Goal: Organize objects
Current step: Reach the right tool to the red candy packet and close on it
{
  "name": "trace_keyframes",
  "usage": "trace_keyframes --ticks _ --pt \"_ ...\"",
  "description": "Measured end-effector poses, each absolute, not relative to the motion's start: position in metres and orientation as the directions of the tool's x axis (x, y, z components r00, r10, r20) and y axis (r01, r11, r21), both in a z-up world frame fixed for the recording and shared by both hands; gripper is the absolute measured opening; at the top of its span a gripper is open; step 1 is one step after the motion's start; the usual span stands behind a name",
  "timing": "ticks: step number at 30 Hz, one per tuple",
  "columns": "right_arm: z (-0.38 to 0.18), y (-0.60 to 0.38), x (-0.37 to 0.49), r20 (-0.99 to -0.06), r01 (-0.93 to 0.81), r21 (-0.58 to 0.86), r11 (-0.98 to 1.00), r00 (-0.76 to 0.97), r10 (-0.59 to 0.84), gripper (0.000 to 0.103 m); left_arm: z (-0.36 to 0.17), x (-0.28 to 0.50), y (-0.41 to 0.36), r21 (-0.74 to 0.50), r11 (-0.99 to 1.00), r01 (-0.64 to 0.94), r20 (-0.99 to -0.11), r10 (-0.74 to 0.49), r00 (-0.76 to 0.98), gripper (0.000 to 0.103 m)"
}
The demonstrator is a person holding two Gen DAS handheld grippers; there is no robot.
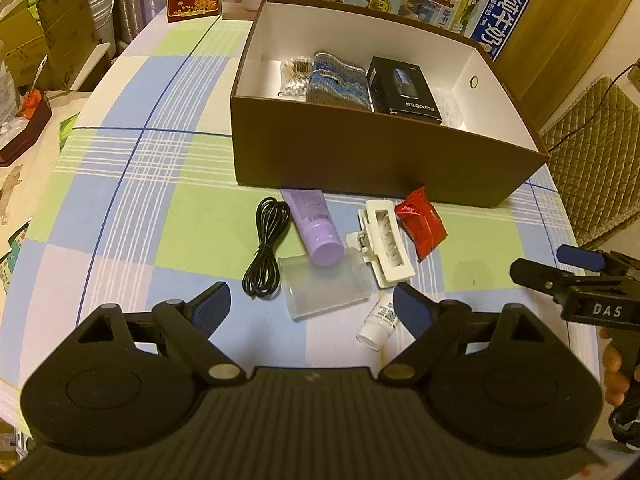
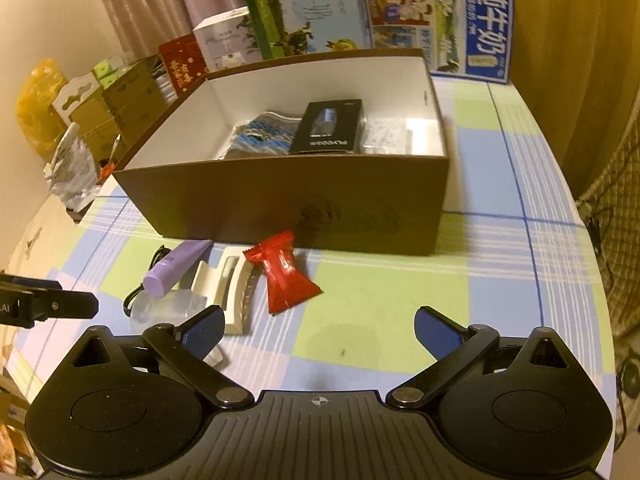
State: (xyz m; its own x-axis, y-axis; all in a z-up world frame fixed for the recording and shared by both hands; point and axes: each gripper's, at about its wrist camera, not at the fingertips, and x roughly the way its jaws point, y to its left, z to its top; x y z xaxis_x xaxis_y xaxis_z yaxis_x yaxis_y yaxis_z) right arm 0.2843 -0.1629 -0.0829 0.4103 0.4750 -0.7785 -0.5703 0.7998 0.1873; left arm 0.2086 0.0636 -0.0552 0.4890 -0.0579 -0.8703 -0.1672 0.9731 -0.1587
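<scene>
Loose objects — purple tube [image 1: 316, 226], white clip [image 1: 386, 242], red packet [image 1: 420, 226] — before brown box [image 1: 360, 152]; both jaws wide, empty.

A matt brown cardboard box [image 1: 384, 156] with smooth white inner walls sits on a checked cloth table cover [image 1: 132, 184]. Inside lies a ribbed knitted cloth [image 1: 338, 82], with a glossy black carton [image 1: 404, 90] at its 3 o'clock. At the box's 6 o'clock: a satin lilac plastic tube [image 1: 316, 226], a shiny red foil packet [image 2: 286, 278], a frosted clear plastic case [image 1: 322, 286].
</scene>
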Motion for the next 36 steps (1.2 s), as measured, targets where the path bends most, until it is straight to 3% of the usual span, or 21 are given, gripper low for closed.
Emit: trace_keyframes --ticks 1,3,9,28,33,36 --pt "-0.084 -0.160 0.285 -0.775 -0.586 0.184 0.789 0.407 0.483 0.098 -0.056 0.210 0.064 -0.159 0.973 -0.166 -0.869 -0.058 0.492 0.086" --pt "-0.088 -0.154 0.286 -0.767 -0.613 0.175 0.770 0.405 0.498 0.081 -0.057 0.213 0.064 -0.160 0.973 -0.164 -0.866 -0.059 0.496 0.086" --pt "-0.109 -0.132 0.296 -0.771 -0.666 0.158 0.729 0.378 0.513 0.058 -0.065 0.224 0.064 -0.159 0.974 -0.161 -0.866 -0.060 0.496 0.085" --pt "-0.154 -0.077 0.329 -0.822 -0.735 0.085 0.673 0.330 0.465 0.047 -0.090 0.269 0.072 -0.153 0.976 -0.154 -0.887 -0.067 0.456 0.085" --pt "-0.161 -0.076 0.336 -0.831 -0.726 0.097 0.680 0.317 0.457 0.024 -0.098 0.280 0.070 -0.145 0.979 -0.142 -0.894 -0.068 0.443 0.081" --pt "-0.161 -0.081 0.340 -0.831 -0.710 0.102 0.697 0.325 0.452 0.022 -0.104 0.288 0.069 -0.142 0.980 -0.136 -0.901 -0.071 0.428 0.074"
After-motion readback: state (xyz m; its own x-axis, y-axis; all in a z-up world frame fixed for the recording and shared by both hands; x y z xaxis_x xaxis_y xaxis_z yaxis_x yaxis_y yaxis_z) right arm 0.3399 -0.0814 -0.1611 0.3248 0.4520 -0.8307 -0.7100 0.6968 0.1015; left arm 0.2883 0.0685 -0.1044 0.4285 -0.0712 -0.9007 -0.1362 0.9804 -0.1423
